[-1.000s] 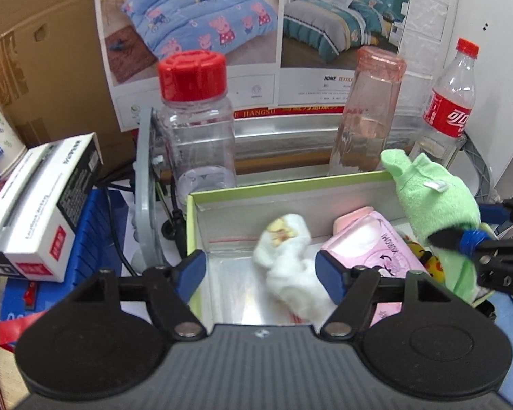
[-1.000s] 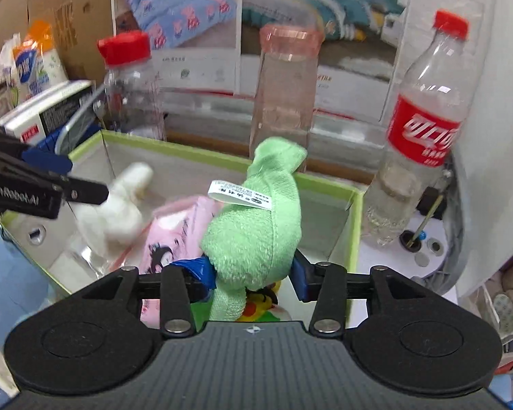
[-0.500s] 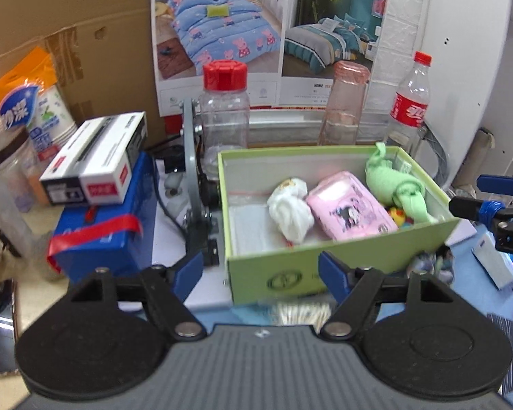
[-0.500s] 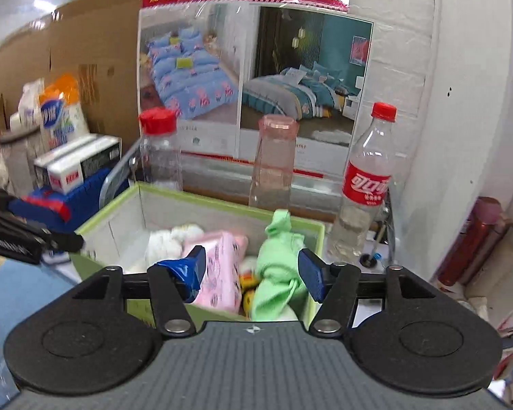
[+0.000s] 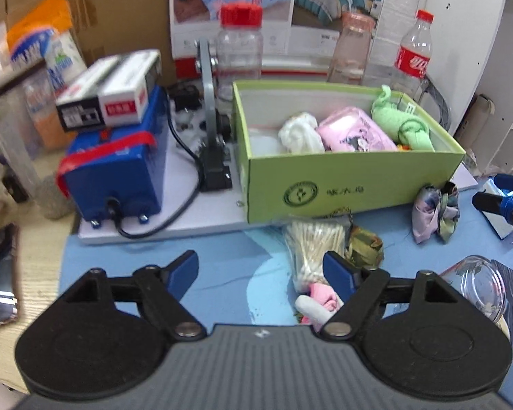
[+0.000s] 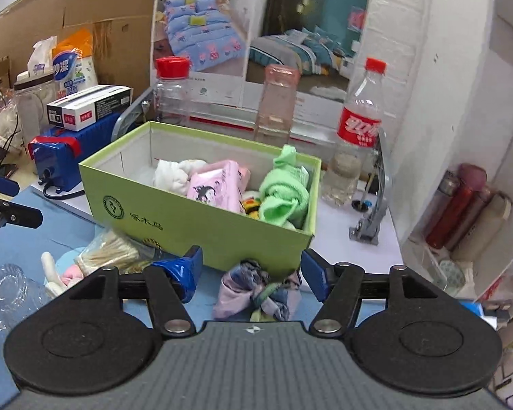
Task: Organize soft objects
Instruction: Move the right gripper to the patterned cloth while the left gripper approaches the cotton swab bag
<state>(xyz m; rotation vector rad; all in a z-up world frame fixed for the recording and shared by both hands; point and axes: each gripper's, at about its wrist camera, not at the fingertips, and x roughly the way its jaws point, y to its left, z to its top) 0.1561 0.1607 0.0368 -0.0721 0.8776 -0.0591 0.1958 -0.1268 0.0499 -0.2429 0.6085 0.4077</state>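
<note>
Right wrist view: my jaws had just been opening, empty.
Green toy (image 6: 284, 191) lay in the box (image 6: 201, 229); left jaws likewise.

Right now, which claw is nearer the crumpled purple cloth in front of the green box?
Right. The right claw is open, with the crumpled purple cloth lying between its fingers. The left claw is open over the blue mat, beside the cotton swabs, well off to the cloth's side.

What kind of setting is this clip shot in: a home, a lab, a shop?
Probably a cluttered workroom or storeroom desk rather than a tidy home: a blue power unit with a cable, cardboard sheets propped against the wall, and bedding advertisement posters behind a green box of soft items.
</note>
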